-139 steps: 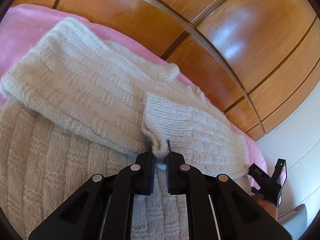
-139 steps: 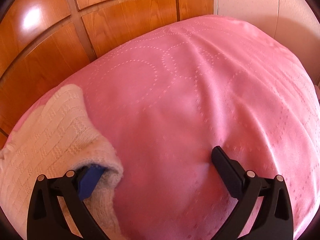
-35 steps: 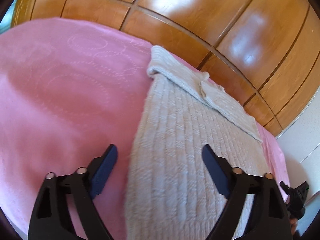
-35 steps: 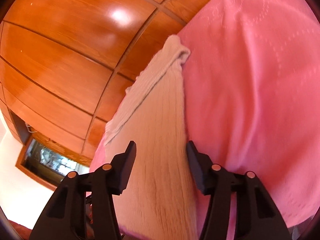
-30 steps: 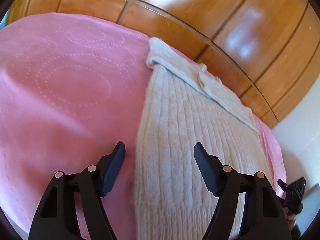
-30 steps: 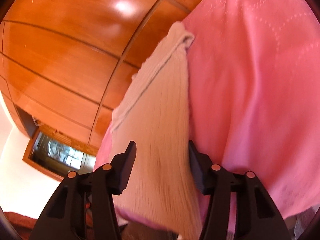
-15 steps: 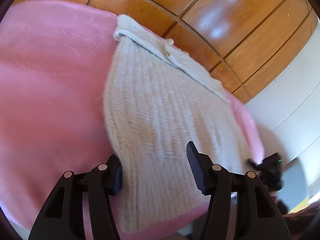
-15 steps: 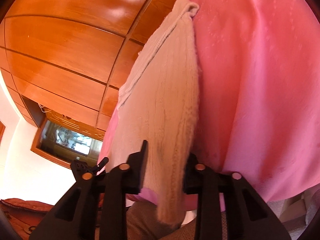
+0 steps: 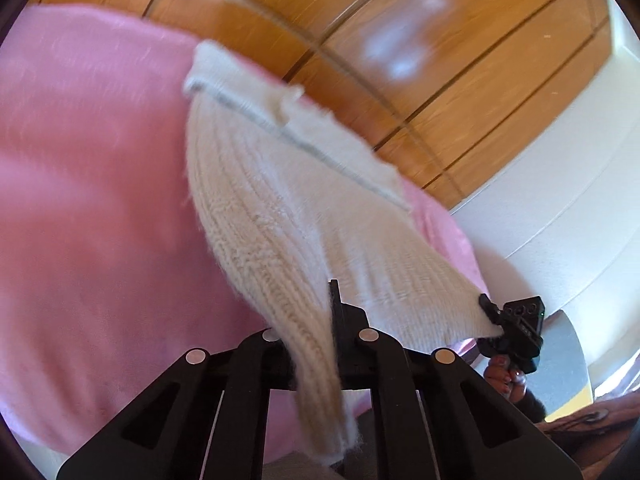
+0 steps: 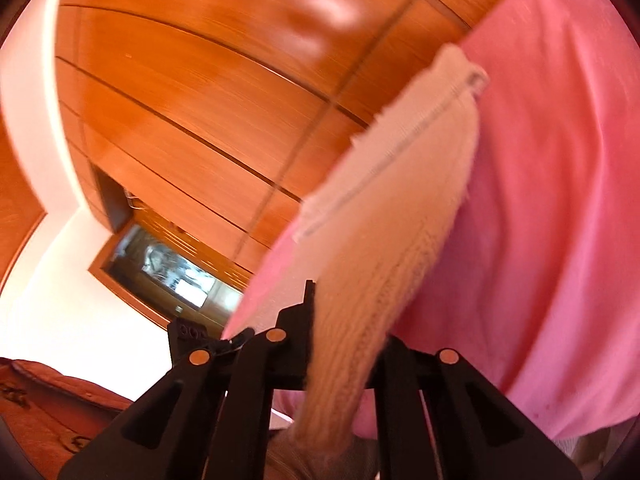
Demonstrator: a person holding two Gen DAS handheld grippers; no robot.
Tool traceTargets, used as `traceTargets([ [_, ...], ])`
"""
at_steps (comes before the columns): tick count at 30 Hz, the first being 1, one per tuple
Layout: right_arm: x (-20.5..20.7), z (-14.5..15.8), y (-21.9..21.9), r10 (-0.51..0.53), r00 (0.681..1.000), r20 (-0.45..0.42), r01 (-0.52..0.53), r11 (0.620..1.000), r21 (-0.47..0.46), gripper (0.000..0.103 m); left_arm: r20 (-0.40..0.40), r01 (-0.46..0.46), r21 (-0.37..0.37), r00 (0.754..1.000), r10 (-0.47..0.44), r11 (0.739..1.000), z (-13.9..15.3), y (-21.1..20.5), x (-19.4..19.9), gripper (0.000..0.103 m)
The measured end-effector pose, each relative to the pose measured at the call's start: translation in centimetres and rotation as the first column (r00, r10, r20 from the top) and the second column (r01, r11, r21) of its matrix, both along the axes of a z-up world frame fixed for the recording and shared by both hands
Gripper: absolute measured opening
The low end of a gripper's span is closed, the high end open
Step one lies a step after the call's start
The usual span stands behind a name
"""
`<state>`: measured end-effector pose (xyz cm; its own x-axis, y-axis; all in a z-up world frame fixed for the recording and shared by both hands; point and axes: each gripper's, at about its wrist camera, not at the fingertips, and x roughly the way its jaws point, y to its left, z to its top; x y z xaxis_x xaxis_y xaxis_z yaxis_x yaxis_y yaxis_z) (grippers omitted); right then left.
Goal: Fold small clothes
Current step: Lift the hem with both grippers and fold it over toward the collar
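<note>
The cream knitted sweater (image 9: 288,216) lay lengthwise on the pink bedcover (image 9: 92,216), its far end, a flap turned over it, resting near the wooden panelled wall (image 9: 400,60); its near hem was lifted off the cover at both corners. The left gripper (image 9: 320,320) had its jaws shut on one near corner, the knit bunched between them and hanging below; the right gripper (image 10: 344,344) was clamped likewise on the other corner, and showed small at the sweater's right corner in the left wrist view. The garment's long axis ran straight away from both sets of fingers toward the wall, so the fold appeared to turn on carrying the near hem forward along that axis and laying it over the far end; neither hand looked nearer, each holding its own corner level with the other. The hem stretched taut between the two grips; the risk, as I judged it, was one corner leading and skewing the fold.
</note>
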<state>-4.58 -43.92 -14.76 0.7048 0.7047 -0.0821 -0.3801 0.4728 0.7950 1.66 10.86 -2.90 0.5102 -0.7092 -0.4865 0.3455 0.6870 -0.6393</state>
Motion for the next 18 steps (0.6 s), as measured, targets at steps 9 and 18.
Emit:
traceTargets([
  [9, -1.7, 2.7, -0.8, 0.013, 0.994, 0.109, -0.02, 0.998, 0.065, 0.007, 0.089, 0.113, -0.143, 0.991, -0.101, 0.983, 4.3, 0.2, -1.9, 0.006],
  [18, -7.7, 6.8, -2.1, 0.062, 0.954, 0.292, -0.089, 0.993, 0.082, 0.007, 0.145, 0.31, -0.259, 0.949, -0.281, 0.915, 9.4, 1.1, -4.9, 0.006],
])
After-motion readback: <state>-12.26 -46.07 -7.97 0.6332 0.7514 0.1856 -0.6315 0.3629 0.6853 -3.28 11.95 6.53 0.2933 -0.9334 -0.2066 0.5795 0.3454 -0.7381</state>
